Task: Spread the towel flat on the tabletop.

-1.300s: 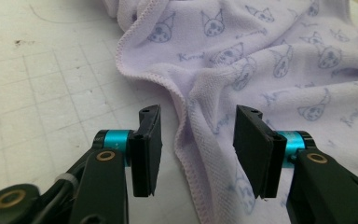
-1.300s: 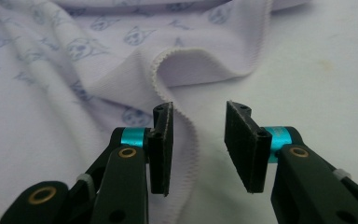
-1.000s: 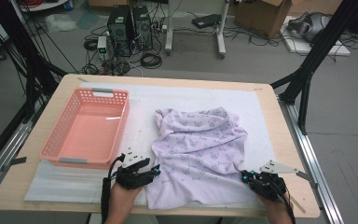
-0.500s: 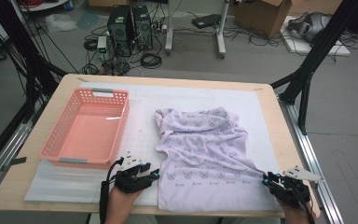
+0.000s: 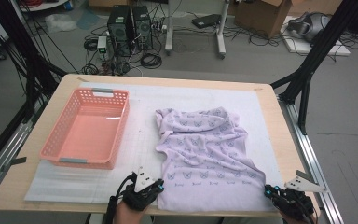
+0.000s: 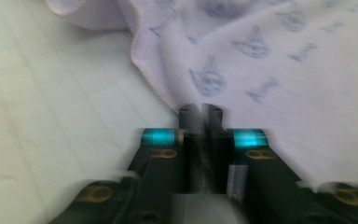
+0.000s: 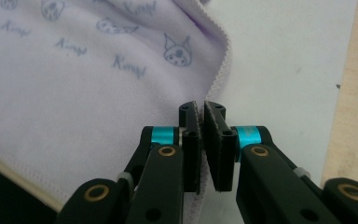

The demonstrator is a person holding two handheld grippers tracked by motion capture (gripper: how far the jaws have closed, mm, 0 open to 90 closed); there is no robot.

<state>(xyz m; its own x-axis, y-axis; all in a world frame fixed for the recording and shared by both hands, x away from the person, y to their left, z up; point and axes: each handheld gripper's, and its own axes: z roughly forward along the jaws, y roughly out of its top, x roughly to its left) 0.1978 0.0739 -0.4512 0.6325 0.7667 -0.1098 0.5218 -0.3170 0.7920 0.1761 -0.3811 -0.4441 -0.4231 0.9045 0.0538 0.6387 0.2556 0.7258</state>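
high: basket (image 5: pixel 86 128) | left claw (image 6: pixel 201 112), right claw (image 7: pixel 200 108) clamp cloth (image 5: pixel 205 154) corners

Soft matt lilac cloth (image 5: pixel 205 154); glossy pink plastic basket (image 5: pixel 87 128)

The lilac garment (image 7: pixel 88 88) carries small cat-face drawings with a repeated cursive word between them, something like "Kimy", though its letters are too small and slanted to read with certainty

Grey floor (image 5: pixel 345 140), tangled cables (image 5: pixel 149 58), computer tower (image 5: pixel 130 23), cardboard box (image 5: pixel 261 16), wooden table (image 5: pixel 279 126).
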